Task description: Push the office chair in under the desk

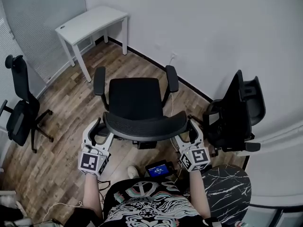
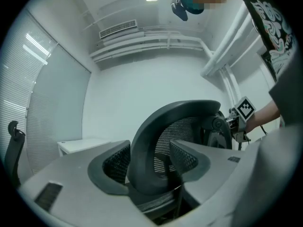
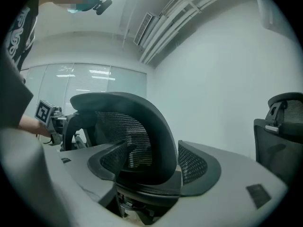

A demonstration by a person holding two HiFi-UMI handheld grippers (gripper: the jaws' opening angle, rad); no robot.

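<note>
A black mesh office chair (image 1: 136,98) stands mid-room on the wood floor, its seat facing the white desk (image 1: 92,23) at the far left corner; the two are well apart. My left gripper (image 1: 98,130) straddles the left end of the backrest's top rim (image 1: 144,129), and my right gripper (image 1: 186,135) straddles the right end. In the left gripper view the curved backrest frame (image 2: 142,155) lies between the spread jaws of that gripper (image 2: 151,161). The right gripper view shows the frame (image 3: 158,145) between the jaws of that gripper (image 3: 154,163), with a gap at the right pad. Both are open.
A second black chair (image 1: 21,108) stands by the left wall, a third (image 1: 236,110) against the right wall close to my right hand. White walls close the corner behind the desk. A small lit screen (image 1: 158,169) hangs at the person's waist.
</note>
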